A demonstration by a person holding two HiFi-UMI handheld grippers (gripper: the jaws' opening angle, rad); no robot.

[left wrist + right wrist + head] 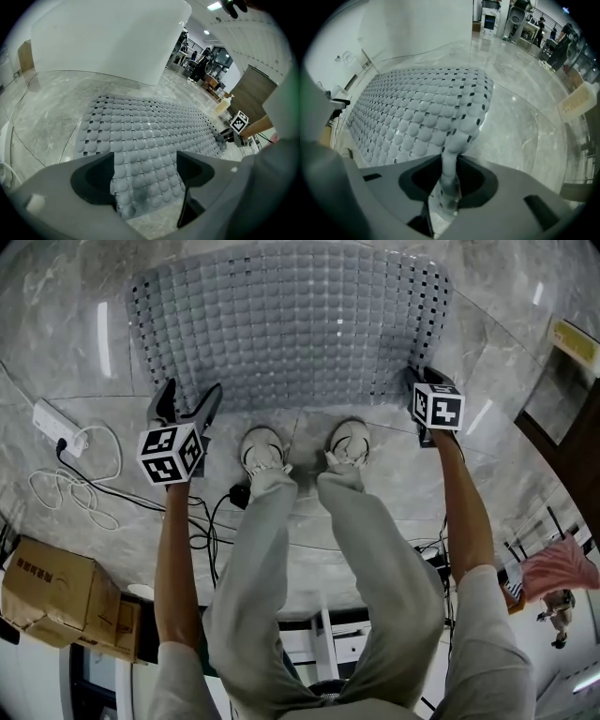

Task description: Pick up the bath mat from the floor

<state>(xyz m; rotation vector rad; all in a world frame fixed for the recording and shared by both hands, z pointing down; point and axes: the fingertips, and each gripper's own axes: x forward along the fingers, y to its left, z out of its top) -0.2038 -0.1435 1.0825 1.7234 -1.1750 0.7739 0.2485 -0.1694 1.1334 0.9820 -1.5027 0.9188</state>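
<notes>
"Where is the bath mat?"

"The bath mat (291, 324) lies flat on the marble floor (525, 371) straight ahead of me. Its near edge runs just beyond my shoes (262, 448). Only the near right corner is off the floor."

"What has hold of that corner?"

"My right tongs (449, 185). They point straight down and are pinched on it. The edge stands up as a narrow fold between the pads, and the mat curls up toward them."

"And the left?"

"My left tongs (145, 176) stand wide apart, tilted down over the near left corner. That corner shows flat between the jaws, with neither pad pressing on it."

"How much room is there around it?"

"To the right of the mat the floor is bare for a good way. On the left, a power strip (56, 426) and its looped cable (66, 488) lie apart from the mat's edge, and a cardboard box (56, 592) sits further back beside me. Beyond the far edge, near the mat, a white wall (108, 37) rises."
</notes>
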